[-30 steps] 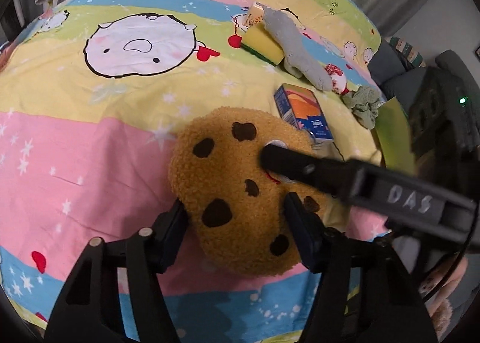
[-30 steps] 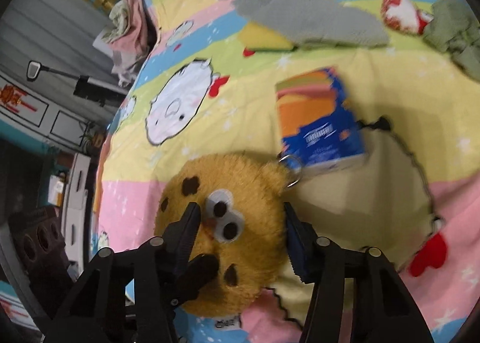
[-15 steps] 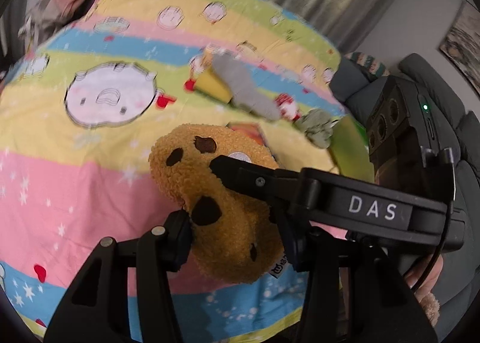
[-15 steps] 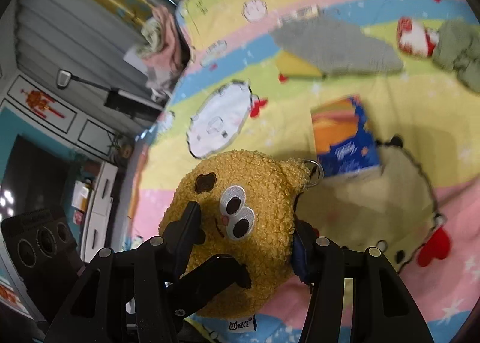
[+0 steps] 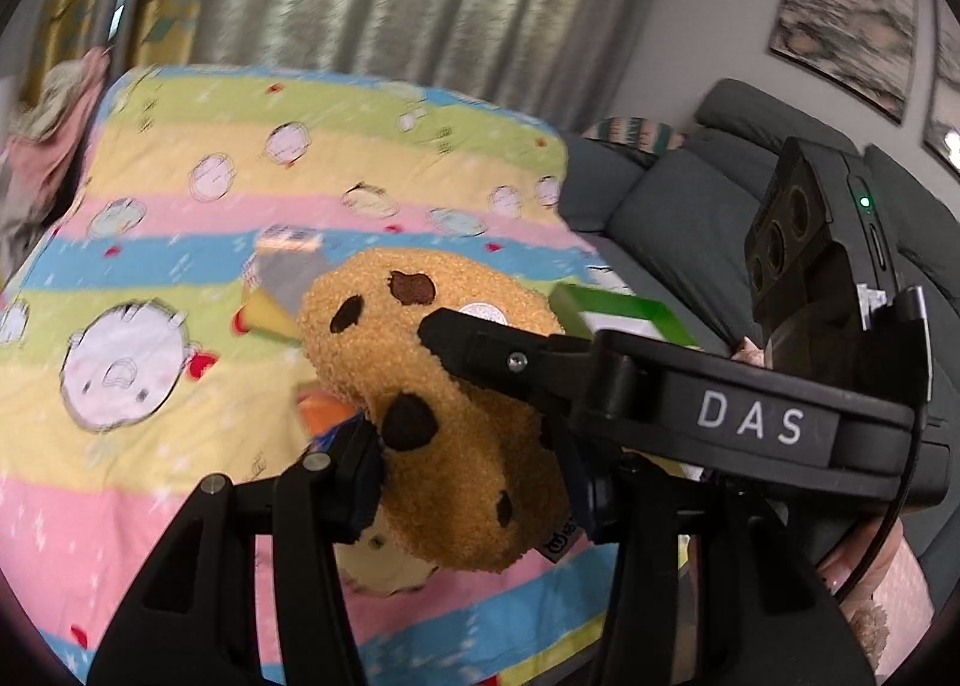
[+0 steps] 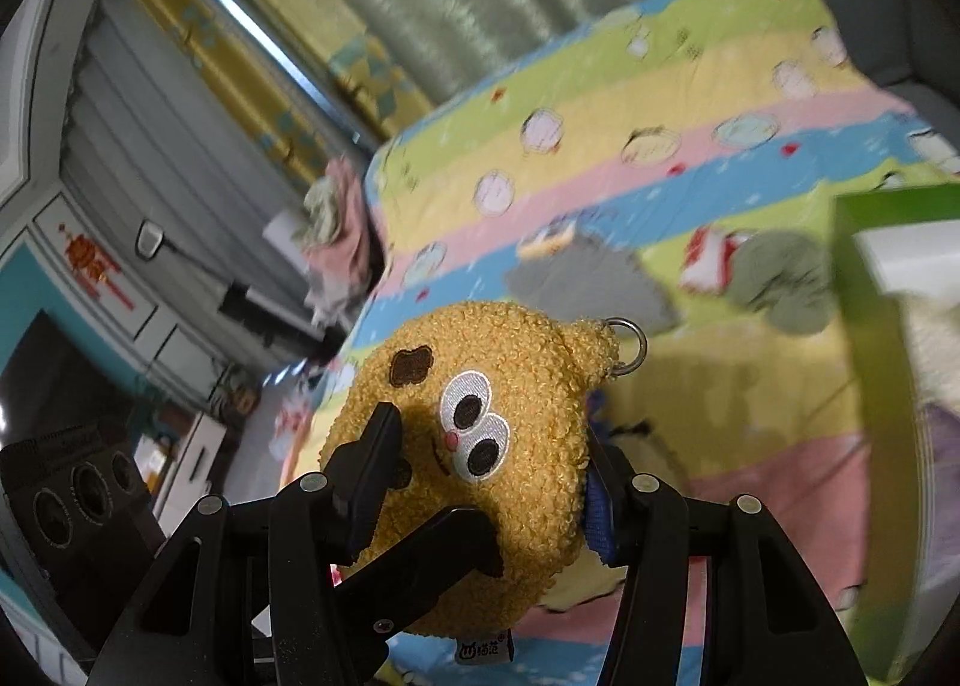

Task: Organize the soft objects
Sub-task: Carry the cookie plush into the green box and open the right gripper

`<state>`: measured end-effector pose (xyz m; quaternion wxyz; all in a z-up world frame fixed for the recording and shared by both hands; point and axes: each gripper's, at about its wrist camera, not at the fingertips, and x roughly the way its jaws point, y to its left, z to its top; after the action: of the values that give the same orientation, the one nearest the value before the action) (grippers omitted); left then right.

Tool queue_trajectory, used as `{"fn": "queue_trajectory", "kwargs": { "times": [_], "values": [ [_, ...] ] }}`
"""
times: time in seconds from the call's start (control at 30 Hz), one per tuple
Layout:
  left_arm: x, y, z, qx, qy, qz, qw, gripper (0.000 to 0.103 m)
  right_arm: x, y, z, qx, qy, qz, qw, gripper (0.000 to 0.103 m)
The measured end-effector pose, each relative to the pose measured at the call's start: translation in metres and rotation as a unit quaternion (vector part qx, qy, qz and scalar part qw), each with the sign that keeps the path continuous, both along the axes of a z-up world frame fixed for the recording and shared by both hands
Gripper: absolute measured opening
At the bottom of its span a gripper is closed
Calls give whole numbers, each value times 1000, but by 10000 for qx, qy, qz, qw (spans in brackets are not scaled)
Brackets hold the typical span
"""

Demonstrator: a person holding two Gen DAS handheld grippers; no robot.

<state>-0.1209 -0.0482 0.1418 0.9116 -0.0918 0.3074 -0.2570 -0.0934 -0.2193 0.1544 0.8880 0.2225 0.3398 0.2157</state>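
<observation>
your left gripper and right gripper both clench the cookie plush above the bed; green box at 3 o'clock.

White capitals "DAS" stood on the black body of the right gripper, seen from the left wrist. A small sewn tag hung at the bottom edge of the cookie plush toy, its printed characters too small to read.
</observation>
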Motion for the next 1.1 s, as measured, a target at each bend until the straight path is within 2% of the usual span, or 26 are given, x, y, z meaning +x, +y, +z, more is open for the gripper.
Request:
{"fn": "queue_trajectory", "kwargs": {
  "times": [0.3, 0.5, 0.63, 0.77, 1.1],
  "values": [
    [16, -80, 26, 84, -427, -709, 9965, 48, -15, -84, 19, 289, -387, -1048, 9933, 57],
    [38, -138, 32, 179, -518, -1265, 9905, 48, -8, -136, 20, 410, -372, -1595, 9856, 57],
    [54, -169, 30, 71, -490, -1588, 9861, 48, -3, -167, 17, 344, -309, -1971, 9793, 57],
    [77, -202, 22, -56, -209, -1941, 9807, 48, 6, -195, 3, 444, -127, -2222, 9739, 57],
    [105, -259, -12, 329, 621, -2243, 9720, 48, 25, -239, -48, 835, 803, -2696, 9560, 57]
  ]
}}
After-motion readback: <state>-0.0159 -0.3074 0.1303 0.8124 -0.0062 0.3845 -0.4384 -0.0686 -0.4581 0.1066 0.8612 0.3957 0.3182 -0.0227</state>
